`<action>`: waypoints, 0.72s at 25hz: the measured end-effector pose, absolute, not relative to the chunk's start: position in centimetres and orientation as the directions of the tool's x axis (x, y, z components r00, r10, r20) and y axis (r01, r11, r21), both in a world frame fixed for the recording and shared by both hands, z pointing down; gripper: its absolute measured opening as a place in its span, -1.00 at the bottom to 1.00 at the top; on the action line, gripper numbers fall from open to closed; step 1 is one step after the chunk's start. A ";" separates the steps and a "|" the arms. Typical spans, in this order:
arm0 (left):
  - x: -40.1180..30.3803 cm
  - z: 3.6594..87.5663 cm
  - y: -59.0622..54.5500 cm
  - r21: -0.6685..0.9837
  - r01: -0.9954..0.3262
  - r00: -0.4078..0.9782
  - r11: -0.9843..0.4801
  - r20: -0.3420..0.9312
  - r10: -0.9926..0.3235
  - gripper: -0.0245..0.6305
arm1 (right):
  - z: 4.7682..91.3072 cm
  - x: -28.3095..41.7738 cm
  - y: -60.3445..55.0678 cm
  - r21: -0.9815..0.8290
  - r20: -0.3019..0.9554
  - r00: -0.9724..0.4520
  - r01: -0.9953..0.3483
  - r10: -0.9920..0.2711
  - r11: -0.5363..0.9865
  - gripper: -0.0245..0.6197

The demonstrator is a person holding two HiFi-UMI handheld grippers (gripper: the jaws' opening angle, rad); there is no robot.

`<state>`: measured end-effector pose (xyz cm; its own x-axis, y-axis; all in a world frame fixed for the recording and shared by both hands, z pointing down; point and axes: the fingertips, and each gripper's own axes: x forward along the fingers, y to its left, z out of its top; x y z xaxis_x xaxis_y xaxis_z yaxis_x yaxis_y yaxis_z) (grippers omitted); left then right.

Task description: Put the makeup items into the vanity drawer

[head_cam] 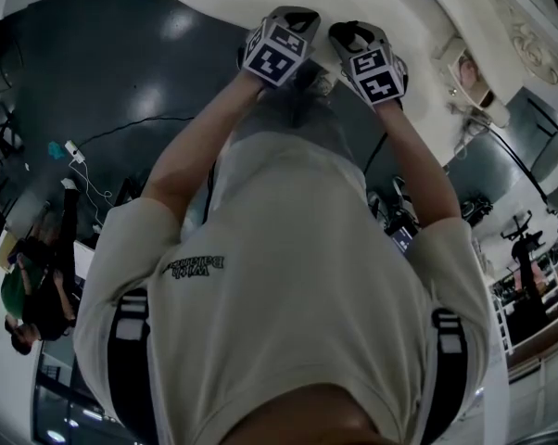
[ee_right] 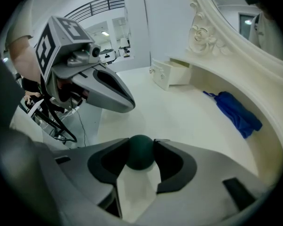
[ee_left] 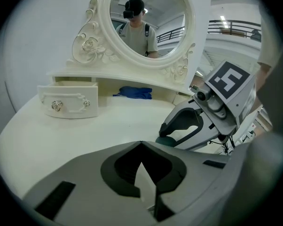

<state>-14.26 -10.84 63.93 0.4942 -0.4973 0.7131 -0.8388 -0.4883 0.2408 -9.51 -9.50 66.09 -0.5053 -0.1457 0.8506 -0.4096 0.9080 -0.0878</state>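
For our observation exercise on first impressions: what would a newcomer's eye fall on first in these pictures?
Probably the ornate oval mirror crowning the white vanity, with the small drawer standing open low at its left. Next come the dark green ball between the jaws of the right gripper, and the blue cloth lying beneath the mirror.

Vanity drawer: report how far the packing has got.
Done: the drawer is pulled open; no item shows in it. In hand: the dark green round item sits on the tabletop between the right gripper's open fingers, not lifted. The left gripper is shut and empty. Left: that item and the blue fabric piece lying farther back.
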 end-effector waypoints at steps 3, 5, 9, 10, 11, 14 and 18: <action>-14.2 64.0 -10.8 0.242 -0.838 0.494 -0.489 0.715 -0.495 -0.88 | 65.9 -9.5 -9.4 -0.074 0.846 -0.509 -0.408 -0.159 0.910 -0.42; -14.2 64.0 -10.8 0.239 -0.838 0.494 -0.490 0.715 -0.495 -0.88 | 65.7 -9.5 -9.4 -0.061 0.843 -0.511 -0.406 -0.171 0.912 -0.50; -14.1 64.1 -10.6 0.238 -0.839 0.492 -0.489 0.717 -0.494 -0.88 | 65.7 -9.4 -9.2 -0.052 0.838 -0.515 -0.402 -0.179 0.914 -0.91; -14.1 64.1 -10.5 0.238 -0.839 0.491 -0.489 0.718 -0.494 -0.88 | 65.8 -9.4 -9.2 -0.055 0.838 -0.516 -0.405 -0.179 0.913 -0.91; -14.0 64.1 -10.4 0.238 -0.840 0.490 -0.488 0.719 -0.493 -0.88 | 65.8 -9.3 -9.2 -0.059 0.836 -0.518 -0.409 -0.179 0.911 -0.91; -14.0 64.2 -10.2 0.236 -0.843 0.485 -0.483 0.722 -0.494 -0.88 | 65.6 -9.2 -9.3 -0.069 0.831 -0.525 -0.425 -0.184 0.902 -0.91; -14.1 64.0 -9.8 0.238 -0.846 0.484 -0.477 0.718 -0.500 -0.88 | 65.0 -8.8 -9.1 -0.046 0.825 -0.526 -0.425 -0.206 0.904 -0.91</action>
<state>-14.07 -9.82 64.04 0.4842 -0.4996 0.7183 -0.8458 -0.4774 0.2381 -8.83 -9.12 65.04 -0.5262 -0.2057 0.8251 -0.4251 0.9040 -0.0458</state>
